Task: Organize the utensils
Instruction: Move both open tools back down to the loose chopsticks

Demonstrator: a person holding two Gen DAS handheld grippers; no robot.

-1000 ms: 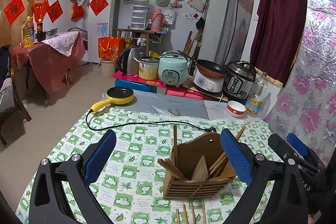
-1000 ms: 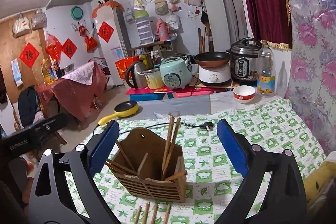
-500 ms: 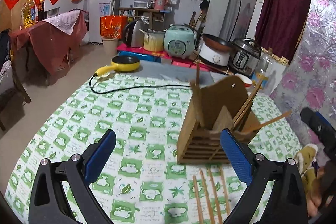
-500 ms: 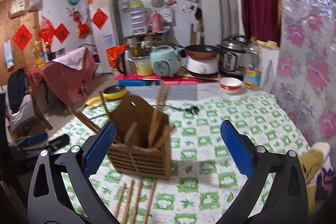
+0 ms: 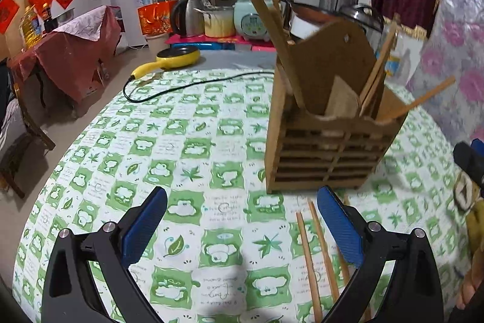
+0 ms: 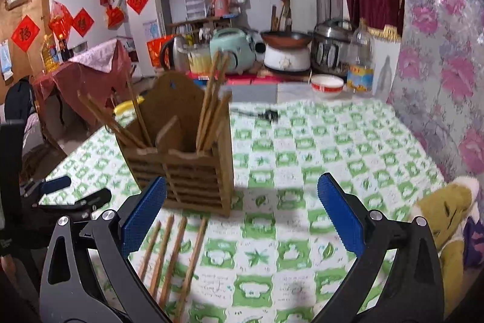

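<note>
Both hand-held grippers, left [image 5: 242,227] and right [image 6: 242,218], are spread, empty; best pinch one loose chopstick [image 6: 193,259] mid-length, then drop it into the wooden holder [image 6: 184,168].

Holder at centre of the table, loose chopsticks before it.
The wooden holder [image 6: 181,165] stands on the tablecloth [image 6: 317,153] mid-frame with chopsticks [image 6: 211,99] upright in its compartments; four loose chopsticks [image 6: 172,256] lie lower left; appliances line the upper background.
</note>
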